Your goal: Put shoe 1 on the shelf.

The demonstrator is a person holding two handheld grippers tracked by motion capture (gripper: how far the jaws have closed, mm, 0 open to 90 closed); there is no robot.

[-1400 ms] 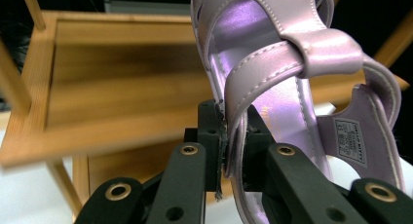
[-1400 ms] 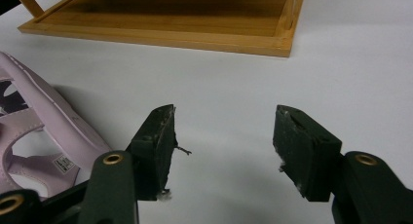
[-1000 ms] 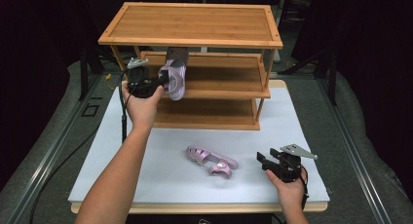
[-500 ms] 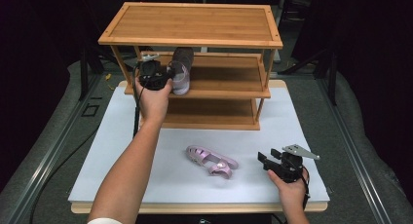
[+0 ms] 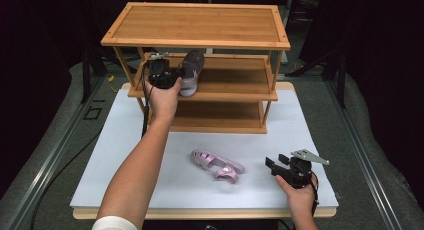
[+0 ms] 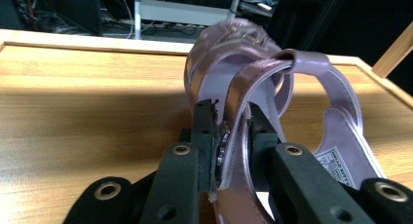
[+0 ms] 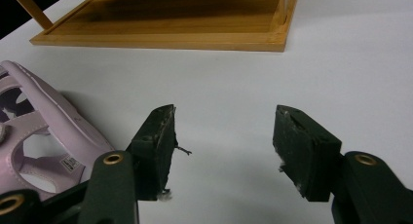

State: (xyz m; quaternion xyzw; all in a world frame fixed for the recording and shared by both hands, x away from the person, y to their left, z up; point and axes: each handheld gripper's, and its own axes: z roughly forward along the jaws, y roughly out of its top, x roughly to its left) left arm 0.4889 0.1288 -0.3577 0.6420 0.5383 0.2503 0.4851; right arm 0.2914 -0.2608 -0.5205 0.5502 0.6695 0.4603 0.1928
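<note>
My left gripper [image 5: 172, 76] is shut on the strap of a lilac sandal [image 5: 190, 72] and holds it over the left part of the middle shelf [image 5: 235, 85] of a wooden rack. The left gripper view shows its jaws pinching the strap of that sandal [image 6: 253, 83] above the shelf board [image 6: 87, 107]. A second lilac sandal [image 5: 217, 165] lies on the white table, left of my right gripper [image 5: 272, 166], which stands open near the front edge. In the right gripper view that sandal [image 7: 44, 136] lies at the left, beside my open right gripper [image 7: 221, 141].
The three-tier wooden rack [image 5: 200, 25] stands at the back of the white table top [image 5: 115, 155]. Its bottom shelf [image 7: 165, 19] lies ahead of the right gripper. Dark floor and metal rails flank the table.
My left gripper has carried the sandal right and forward, from in front of the rack's left post in over the middle shelf. The right gripper has stayed put.
</note>
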